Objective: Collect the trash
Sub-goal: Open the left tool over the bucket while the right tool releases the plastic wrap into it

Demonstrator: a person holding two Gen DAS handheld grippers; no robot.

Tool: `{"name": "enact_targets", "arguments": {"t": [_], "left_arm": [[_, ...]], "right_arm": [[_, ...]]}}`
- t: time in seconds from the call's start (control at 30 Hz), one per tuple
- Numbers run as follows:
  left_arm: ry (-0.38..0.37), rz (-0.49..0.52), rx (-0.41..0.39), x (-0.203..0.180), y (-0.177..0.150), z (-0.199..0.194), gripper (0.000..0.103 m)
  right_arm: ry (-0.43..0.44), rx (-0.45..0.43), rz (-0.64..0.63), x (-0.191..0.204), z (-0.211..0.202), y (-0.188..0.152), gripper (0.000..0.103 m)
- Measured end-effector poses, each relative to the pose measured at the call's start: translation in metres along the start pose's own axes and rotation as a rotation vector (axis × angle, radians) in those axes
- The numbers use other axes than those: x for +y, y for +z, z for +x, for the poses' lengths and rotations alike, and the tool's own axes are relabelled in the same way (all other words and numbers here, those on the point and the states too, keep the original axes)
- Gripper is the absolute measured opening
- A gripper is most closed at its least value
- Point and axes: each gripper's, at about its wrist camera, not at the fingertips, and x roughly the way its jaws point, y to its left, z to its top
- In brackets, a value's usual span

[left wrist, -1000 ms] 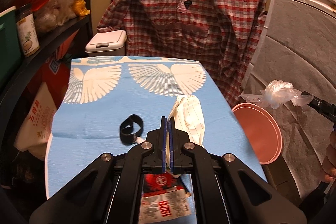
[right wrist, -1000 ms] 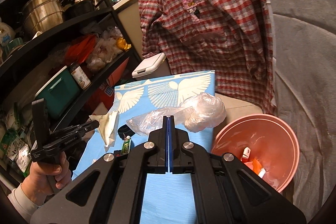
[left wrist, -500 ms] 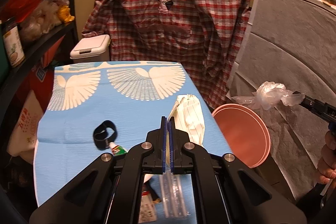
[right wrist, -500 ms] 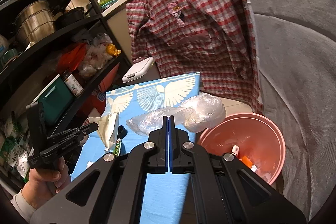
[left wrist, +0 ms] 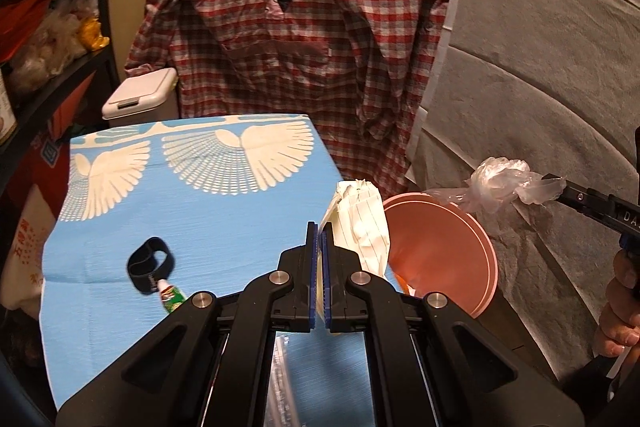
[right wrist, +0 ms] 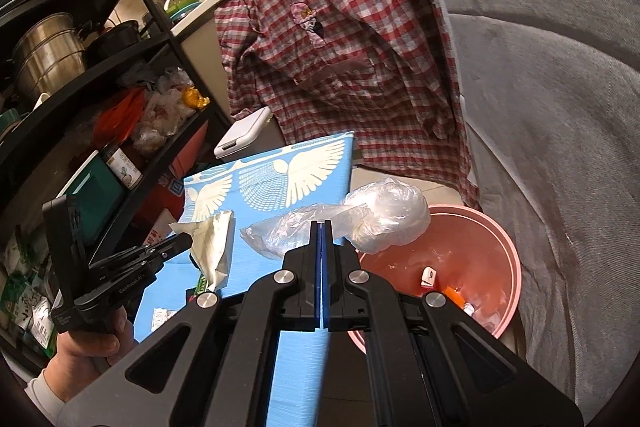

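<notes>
The blue cloth (left wrist: 208,211) with its white wing print covers the table in front of me, and most of it is bare. Just off its right edge sits the pink bin (right wrist: 496,259), which already has a few scraps in the bottom (a small white-and-red wrapper and something orange, as far as I can make out), so part of the collecting looks done.

Both my hands are loaded. My right gripper (right wrist: 322,227) is pressed together on a crumpled clear plastic bag (right wrist: 384,223), whose bulk hangs over the near rim of the bin; I judge it only needs letting go to drop inside. My left gripper (left wrist: 320,231) is pinching a folded white paper wrapper with fine stripes (left wrist: 362,223), held above the cloth's right edge, just beside the bin but not yet over its mouth.

What is left on the cloth is small: a black loop strap (left wrist: 151,265) (I cannot say whether it counts as trash) and, touching it, a little green tube (left wrist: 171,298). A printed paper slip (right wrist: 164,317) lies at the cloth's near edge. So I reckon two drops are close and a few small pieces remain.
</notes>
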Motion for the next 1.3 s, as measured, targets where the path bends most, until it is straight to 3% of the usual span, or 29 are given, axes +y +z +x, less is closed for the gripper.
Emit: {"name": "enact_targets", "arguments": {"t": [1.07,1.13,1.17,1.2,1.3], "left_arm": [[-0.120,0.084,0.116,-0.089,-0.003,0.068,0.002],[-0.136,0.088,0.130,-0.092,-0.003,0.071,0.003],[-0.140,0.087,0.136,-0.093,-0.003,0.073,0.009],[-0.143,0.085,0.136,-0.093,-0.003,0.073,0.019],[-0.140,0.083,0.129,-0.092,-0.002,0.073,0.022]], "right_arm": [[-0.074,0.065,0.129,-0.050,0.020,0.001,0.001],[-0.088,0.071,0.134,-0.052,0.021,0.000,0.005],[-0.100,0.076,0.137,-0.053,0.022,0.000,0.005],[-0.104,0.081,0.142,-0.055,0.023,-0.001,0.011],[-0.120,0.082,0.151,-0.057,0.024,-0.001,0.027]]}}
